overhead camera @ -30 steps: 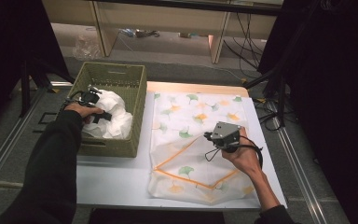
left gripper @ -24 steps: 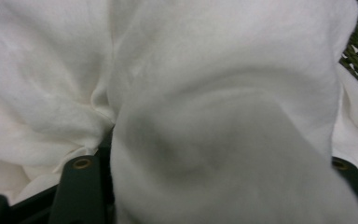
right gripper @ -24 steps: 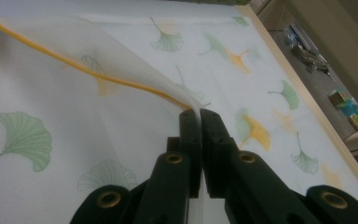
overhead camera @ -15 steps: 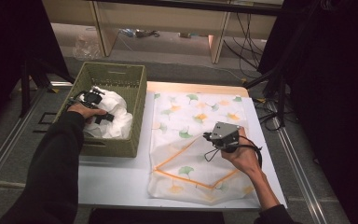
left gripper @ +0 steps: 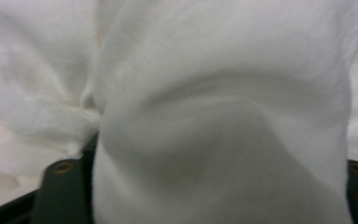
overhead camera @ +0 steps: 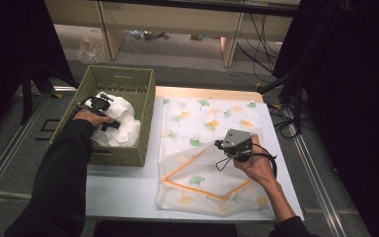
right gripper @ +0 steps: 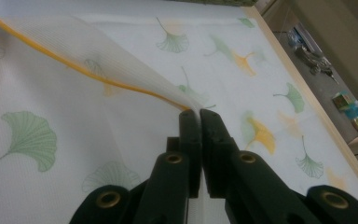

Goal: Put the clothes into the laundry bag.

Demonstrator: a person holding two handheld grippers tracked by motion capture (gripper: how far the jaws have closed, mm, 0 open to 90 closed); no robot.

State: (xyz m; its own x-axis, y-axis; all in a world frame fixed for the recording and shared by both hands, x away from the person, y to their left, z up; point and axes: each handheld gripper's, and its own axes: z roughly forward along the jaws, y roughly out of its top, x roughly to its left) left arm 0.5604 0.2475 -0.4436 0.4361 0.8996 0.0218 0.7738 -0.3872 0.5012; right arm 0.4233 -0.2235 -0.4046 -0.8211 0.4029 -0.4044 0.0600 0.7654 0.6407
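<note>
Right gripper (right gripper: 199,114): fingers pinched tight on the orange-trimmed opening edge of the sheer ginkgo-leaf mesh bag (overhead camera: 205,153), lifting it off the white bench (overhead camera: 123,190).

Left gripper (overhead camera: 100,106): inside the green woven basket (overhead camera: 128,81), its jaws just closing around a fold of white fleecy cloth (left gripper: 223,116).

Step, as judged: bag held open, cloth being taken.

Next: firm pinch, lift, carry into the opening.

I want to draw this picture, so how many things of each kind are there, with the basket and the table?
Green basket: 1
White fluffy cloth in the basket: 1
See-through leaf-print cloth with orange edge on the table: 1
White table: 1
Hand-held gripper: 2, the left hand-held gripper and the right hand-held gripper
Total: 6
</note>
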